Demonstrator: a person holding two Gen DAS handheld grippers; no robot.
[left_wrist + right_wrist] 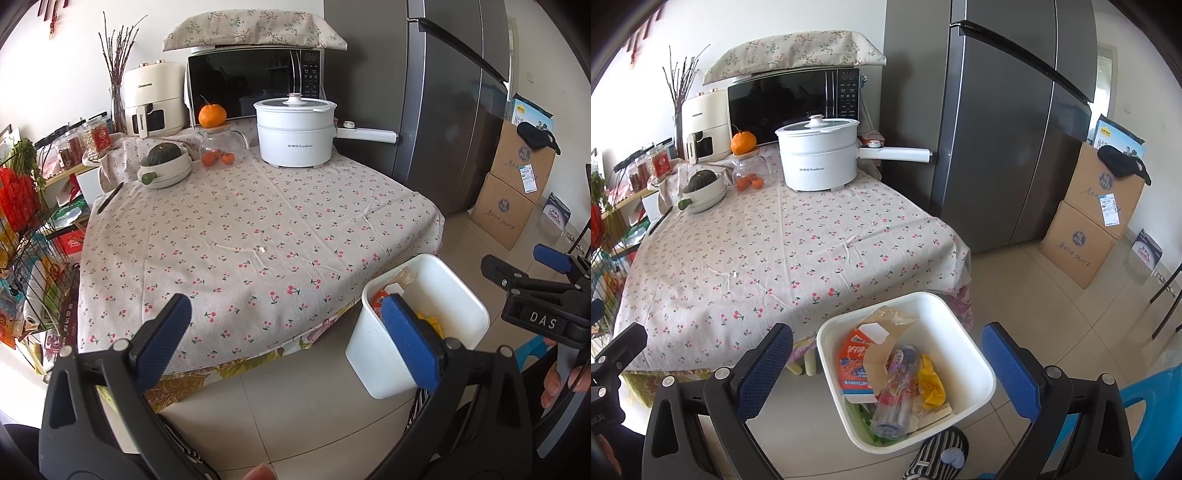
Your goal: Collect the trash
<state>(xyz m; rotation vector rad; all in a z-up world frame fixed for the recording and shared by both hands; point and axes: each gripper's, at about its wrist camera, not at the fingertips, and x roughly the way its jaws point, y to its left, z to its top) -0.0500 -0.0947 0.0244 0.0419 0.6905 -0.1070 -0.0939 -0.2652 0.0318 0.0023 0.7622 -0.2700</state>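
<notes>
In the left wrist view, the left gripper is seen with its blue-padded fingers spread wide and nothing held between them. Beyond it lies a table draped in a cherry-print tablecloth, on which one small pale scrap is visible; what it is cannot be told at this size. A white electric pot and a microwave stand at the far edge. The white plastic trash bin is set on the tiled floor just beside the table's near corner, partly hidden by the right-hand finger. The right gripper is seen at the frame's right edge.

In the right wrist view, the right gripper is likewise spread apart and empty, held above the trash bin. The bin is square with rounded corners and is part filled: a red-and-white carton, torn brown cardboard, a clear plastic bottle and a yellow wrapper are seen inside. A striped slipper touches the bin's near side.
</notes>
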